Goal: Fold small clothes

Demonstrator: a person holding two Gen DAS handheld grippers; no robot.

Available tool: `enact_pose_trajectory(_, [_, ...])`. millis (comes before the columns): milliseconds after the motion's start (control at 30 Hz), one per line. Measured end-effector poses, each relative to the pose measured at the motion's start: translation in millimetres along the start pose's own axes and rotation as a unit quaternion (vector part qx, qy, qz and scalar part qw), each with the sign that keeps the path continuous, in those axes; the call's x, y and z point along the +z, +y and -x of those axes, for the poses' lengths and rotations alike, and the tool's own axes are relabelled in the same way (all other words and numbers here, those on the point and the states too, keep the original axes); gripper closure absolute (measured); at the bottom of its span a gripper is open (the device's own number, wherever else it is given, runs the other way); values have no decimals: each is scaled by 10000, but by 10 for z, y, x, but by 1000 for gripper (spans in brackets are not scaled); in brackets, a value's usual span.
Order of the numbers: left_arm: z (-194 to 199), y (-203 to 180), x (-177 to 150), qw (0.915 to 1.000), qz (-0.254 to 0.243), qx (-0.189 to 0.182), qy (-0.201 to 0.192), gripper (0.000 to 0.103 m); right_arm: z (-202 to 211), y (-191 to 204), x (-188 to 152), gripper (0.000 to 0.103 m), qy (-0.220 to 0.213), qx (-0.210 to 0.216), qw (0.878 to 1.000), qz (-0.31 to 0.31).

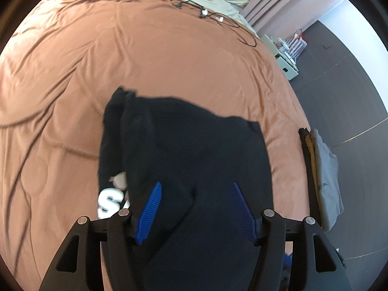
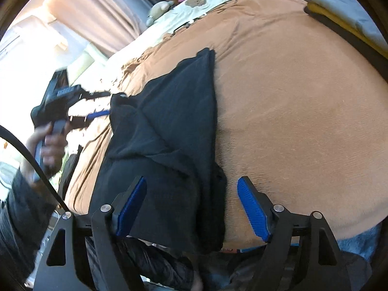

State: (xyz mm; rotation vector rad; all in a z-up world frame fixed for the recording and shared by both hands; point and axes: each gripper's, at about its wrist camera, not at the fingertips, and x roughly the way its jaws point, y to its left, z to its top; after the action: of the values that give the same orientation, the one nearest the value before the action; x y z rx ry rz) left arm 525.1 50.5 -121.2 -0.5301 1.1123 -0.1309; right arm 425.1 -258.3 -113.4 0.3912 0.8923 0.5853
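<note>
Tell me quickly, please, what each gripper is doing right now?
Left gripper: open, over the black garment, holding nothing.
Right gripper: open, holding nothing.

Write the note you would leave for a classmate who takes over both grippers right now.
Left gripper: open, above the black knit garment, not gripping.
Right gripper: open, straddling the garment's near edge, not gripping.
The garment lies partly folded on the orange-brown bedspread, one flap turned over.
A stack of folded clothes (grey, yellow, dark) sits at the bed's edge.
Left: finish folding, then add it to the stack.
</note>
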Motion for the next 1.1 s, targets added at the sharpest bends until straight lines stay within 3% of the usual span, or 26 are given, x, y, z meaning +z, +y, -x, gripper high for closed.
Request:
enact_pose_trajectory(233, [23, 204, -315, 9998, 124, -89, 152, 41, 93, -99, -29, 27, -161, 40, 9993, -329])
enact_pose_trajectory(567, [-15, 435, -691, 9968, 504, -512, 341, 41, 87, 44, -60, 27, -66, -252, 9997, 7])
enact_pose_trajectory(733, [-114, 449, -716, 9952, 669, -626, 336, 41, 44, 79, -18, 27, 45, -315, 9995, 55])
enact_pose_trajectory(800, [-159, 451, -705, 9950, 741, -616, 271, 45, 23, 133, 39, 27, 100, -235, 9996, 144])
enact_pose_trajectory(833, [-166, 449, -705, 9952, 745, -581, 240, 52, 28, 188, 65, 27, 84, -189, 9995, 257])
enact_pose_trajectory(933, [-150, 451, -671, 9948, 781, -630, 186, 91, 36, 382, 158, 27, -43, -362, 9966, 732])
enact_pose_trajectory(1100, [16, 290, -480, 9953, 517, -813, -53, 92, -94, 432, 322, 27, 36, -304, 9967, 756])
